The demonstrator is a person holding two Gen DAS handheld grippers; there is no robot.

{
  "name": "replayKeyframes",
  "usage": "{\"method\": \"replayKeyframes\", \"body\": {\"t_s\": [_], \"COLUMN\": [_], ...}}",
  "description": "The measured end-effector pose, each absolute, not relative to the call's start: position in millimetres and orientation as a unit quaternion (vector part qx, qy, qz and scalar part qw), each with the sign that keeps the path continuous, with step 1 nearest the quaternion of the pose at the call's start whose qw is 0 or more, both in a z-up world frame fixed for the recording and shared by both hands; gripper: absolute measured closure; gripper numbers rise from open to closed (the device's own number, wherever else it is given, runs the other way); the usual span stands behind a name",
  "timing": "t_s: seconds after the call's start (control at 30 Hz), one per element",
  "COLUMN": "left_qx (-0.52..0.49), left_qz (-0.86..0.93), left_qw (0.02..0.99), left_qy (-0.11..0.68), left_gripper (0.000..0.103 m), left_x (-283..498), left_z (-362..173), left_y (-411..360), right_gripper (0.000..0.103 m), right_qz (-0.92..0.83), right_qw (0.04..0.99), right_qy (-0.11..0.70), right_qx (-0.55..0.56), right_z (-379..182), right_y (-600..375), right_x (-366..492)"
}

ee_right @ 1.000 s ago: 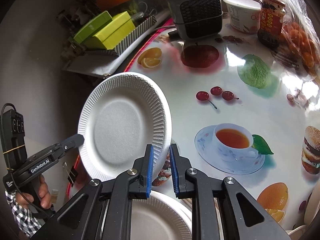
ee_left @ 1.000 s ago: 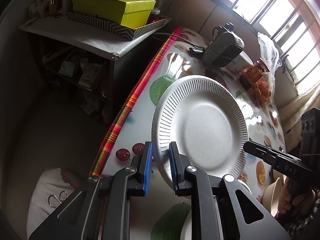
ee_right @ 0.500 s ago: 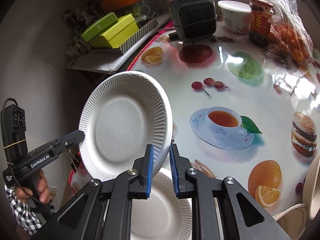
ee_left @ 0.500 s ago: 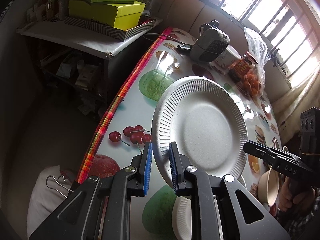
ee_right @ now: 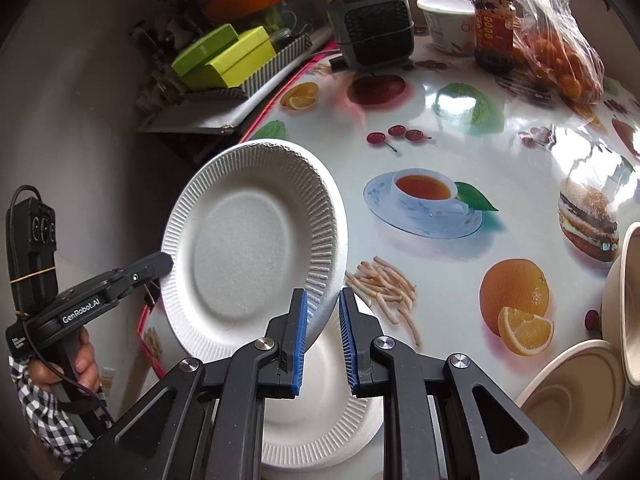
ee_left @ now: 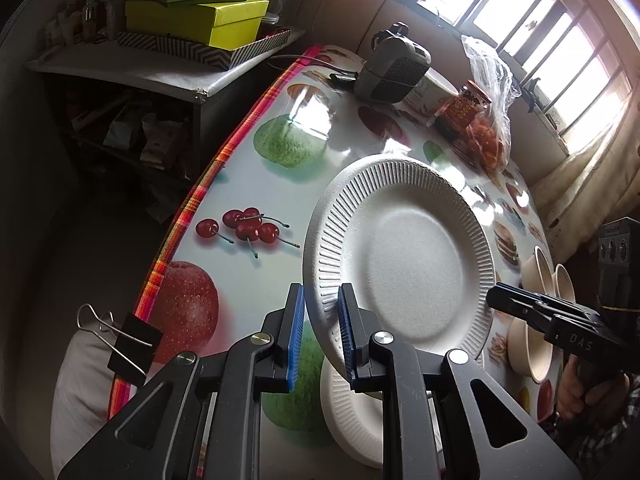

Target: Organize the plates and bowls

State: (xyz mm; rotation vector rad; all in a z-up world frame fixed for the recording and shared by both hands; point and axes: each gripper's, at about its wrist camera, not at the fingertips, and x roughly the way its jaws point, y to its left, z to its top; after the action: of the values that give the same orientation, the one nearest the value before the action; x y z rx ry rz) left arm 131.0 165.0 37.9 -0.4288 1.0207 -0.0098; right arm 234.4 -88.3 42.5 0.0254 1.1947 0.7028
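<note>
Carried farther along the table (ee_left: 256, 184) than a second ago: printed cherries and a binder clip (ee_left: 130, 342) now in the left view, more of the lower plate (ee_right: 320, 420) uncovered in the right. Held tilted in the air over that lower plate, between both tools: a white paper plate (ee_left: 400, 256). Pinched at opposite rims, left gripper (ee_left: 320, 336) closed on one edge, right gripper (ee_right: 323, 332) closed on the other. At the right edge, beige bowls (ee_right: 576, 392) on the table. Far end: fan heater (ee_right: 370, 24), jar (ee_right: 493, 26).
</note>
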Motion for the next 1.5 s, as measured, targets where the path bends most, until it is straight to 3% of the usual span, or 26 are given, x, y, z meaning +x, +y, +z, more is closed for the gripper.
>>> {"method": "replayKeyframes", "body": {"t_s": [1.5], "left_qx": [-0.184], "left_qz": [-0.032], "left_qw": [0.83], "left_qy": [0.526], "left_gripper": [0.085], "left_x": [90], "left_z": [5], "left_y": [118], "right_gripper": [0.086], "right_qz": [0.307], "right_qw": [0.758], "right_qy": [0.576], "right_qx": [0.011], "right_z": [12], "right_y": [-138], "right_x": [176]}}
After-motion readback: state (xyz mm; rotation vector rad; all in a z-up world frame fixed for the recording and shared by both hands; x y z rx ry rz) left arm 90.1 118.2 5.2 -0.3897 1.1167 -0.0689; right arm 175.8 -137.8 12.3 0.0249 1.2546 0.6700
